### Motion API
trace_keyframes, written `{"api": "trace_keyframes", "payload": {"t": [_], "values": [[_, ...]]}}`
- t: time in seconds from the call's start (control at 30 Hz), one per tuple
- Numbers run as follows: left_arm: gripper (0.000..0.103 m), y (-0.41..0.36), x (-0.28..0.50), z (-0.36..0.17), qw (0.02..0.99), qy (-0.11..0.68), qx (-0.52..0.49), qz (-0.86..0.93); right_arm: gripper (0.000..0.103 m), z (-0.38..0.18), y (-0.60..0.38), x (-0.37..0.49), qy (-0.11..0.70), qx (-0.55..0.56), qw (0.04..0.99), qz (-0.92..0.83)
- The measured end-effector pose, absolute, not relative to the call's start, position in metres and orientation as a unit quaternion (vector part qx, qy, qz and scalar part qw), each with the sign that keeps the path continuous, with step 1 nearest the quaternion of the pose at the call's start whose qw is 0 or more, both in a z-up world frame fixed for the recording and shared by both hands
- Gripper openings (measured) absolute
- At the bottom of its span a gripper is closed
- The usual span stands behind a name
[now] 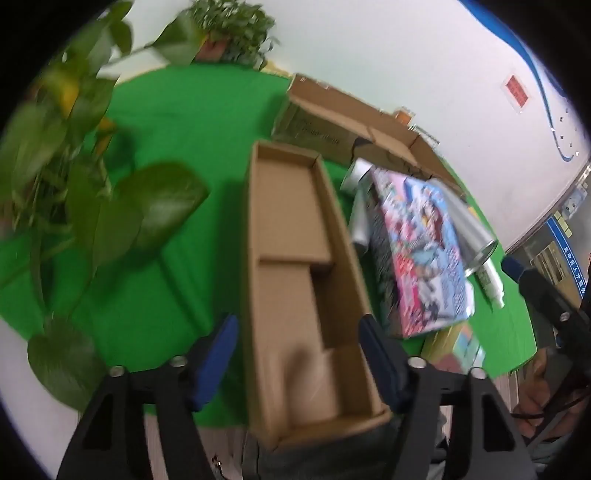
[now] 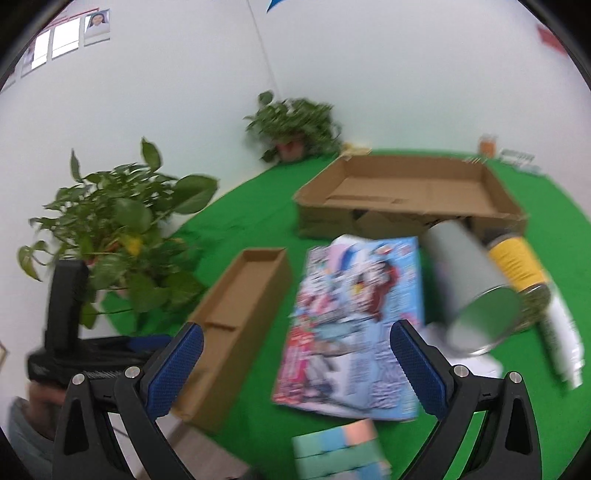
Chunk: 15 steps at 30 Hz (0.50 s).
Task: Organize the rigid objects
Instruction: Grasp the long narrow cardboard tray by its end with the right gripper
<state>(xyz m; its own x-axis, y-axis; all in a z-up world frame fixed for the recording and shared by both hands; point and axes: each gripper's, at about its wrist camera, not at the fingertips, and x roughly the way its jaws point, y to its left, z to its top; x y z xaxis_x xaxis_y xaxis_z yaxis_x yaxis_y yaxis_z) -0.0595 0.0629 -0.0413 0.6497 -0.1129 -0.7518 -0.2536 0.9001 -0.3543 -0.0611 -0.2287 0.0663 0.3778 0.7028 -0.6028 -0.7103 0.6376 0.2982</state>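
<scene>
Office-like room: staff photos (image 2: 62,35), wall notice (image 1: 517,90), potted plant (image 2: 291,125).

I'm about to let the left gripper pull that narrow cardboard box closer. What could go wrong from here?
The narrow cardboard box already overhangs the green cloth's near edge; pulled further, it may tip off. The silver can leans on the colourful box and could roll. The potted plant's leaves crowd the open left gripper.
</scene>
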Motion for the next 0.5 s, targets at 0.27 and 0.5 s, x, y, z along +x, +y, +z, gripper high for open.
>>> {"api": "trace_keyframes", "payload": {"t": [0.27,0.5], "values": [[0.025,0.074,-0.075,-0.071,0.86,0.445,-0.246,0.049,0.084,0.033,-0.154,-0.085,0.439,-0.077,0.78,0.439],[0.024,0.071,-0.078,-0.065,0.847,0.47,-0.242,0.055,0.032,-0.025,-0.119,-0.084,0.532,-0.119,0.74,0.395]]}}
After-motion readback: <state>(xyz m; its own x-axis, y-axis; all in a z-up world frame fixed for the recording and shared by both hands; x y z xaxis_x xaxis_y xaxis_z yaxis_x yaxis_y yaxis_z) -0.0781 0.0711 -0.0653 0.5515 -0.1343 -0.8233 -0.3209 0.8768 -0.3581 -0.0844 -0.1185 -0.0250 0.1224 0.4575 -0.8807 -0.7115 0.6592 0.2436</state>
